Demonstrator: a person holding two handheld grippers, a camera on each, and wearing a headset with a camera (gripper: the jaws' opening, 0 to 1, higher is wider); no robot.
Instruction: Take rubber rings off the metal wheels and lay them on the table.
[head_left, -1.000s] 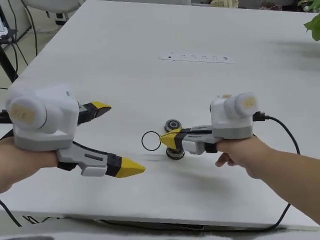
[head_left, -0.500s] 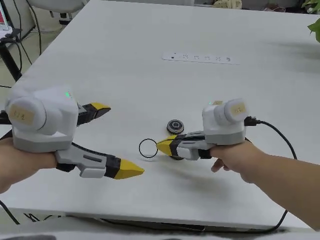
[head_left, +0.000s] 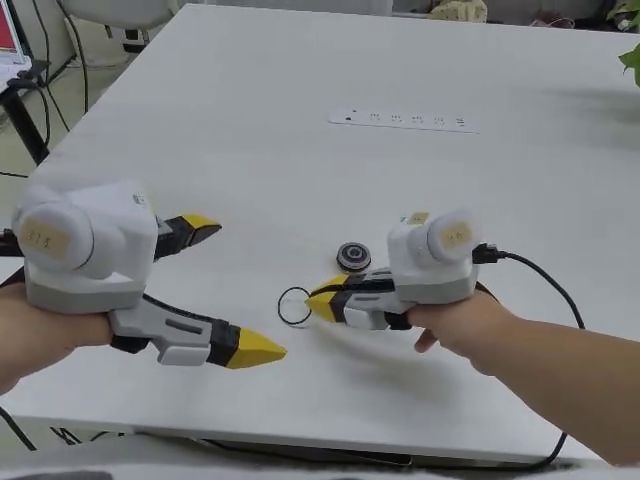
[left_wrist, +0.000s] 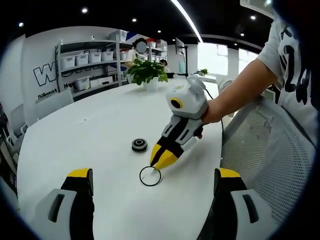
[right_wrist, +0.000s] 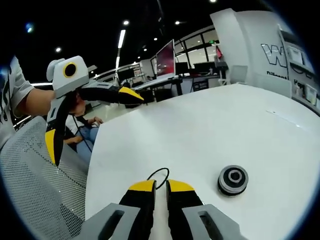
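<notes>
White table (head_left: 300, 120) in a bright workshop, with storage shelves (left_wrist: 85, 70) and a potted plant (left_wrist: 146, 72) behind.
On the table the right gripper (head_left: 320, 298), jaws almost together, pinches the edge of the rubber ring (head_left: 294, 306), which lies beside the metal wheel (head_left: 353, 256). The left gripper (head_left: 245, 288) hangs wide apart, holding nothing.

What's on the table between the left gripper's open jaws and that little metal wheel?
A black rubber ring, its edge pinched in the right gripper's shut jaws; the left gripper view shows it clearly.
</notes>
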